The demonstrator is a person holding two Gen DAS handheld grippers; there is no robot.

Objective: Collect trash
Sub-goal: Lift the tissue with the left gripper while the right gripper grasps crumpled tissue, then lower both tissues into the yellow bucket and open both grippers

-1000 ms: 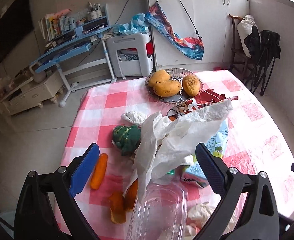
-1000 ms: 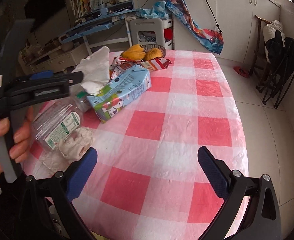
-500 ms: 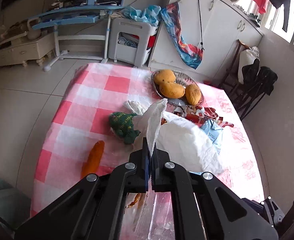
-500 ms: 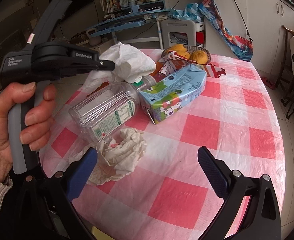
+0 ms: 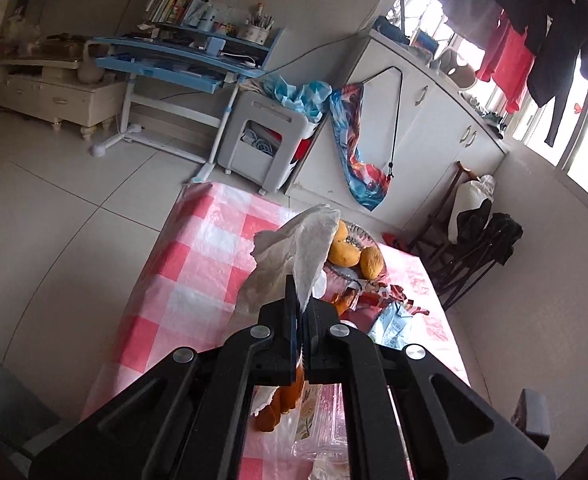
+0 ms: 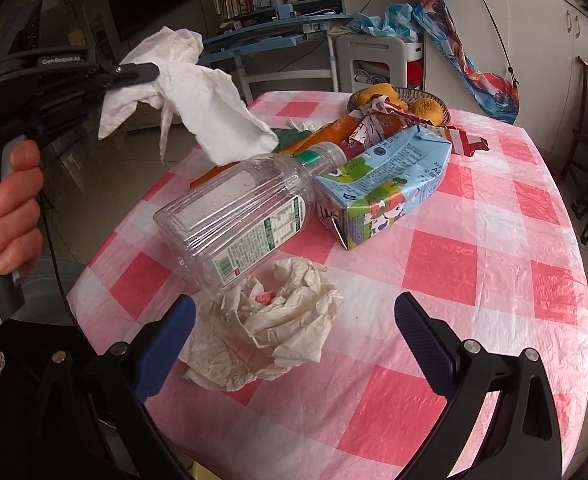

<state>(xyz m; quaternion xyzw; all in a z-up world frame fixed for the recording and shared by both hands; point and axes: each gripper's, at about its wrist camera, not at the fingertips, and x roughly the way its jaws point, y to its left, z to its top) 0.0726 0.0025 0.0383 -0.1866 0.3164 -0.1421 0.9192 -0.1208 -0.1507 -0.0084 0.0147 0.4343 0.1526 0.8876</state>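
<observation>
Item: white tissue (image 6: pixel 190 92), pinched in your left hand-held gripper (image 5: pixel 300 312) and hanging clear of the tabletop (image 6: pixel 494 240), presumably to carry it off. Your right hand-held gripper (image 6: pixel 294 328) stands wide and empty just before the crumpled paper (image 6: pixel 270 320). Beside it: clear bottle (image 6: pixel 238 216), milk carton (image 6: pixel 386 192). Beyond lie what seem to be peels, partly hidden.

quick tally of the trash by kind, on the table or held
tissues: 3, one held in the left gripper, one crumpled by the bottle, one small far one
bottle: 1
carton: 1
wrapper: 1
total: 6
</observation>
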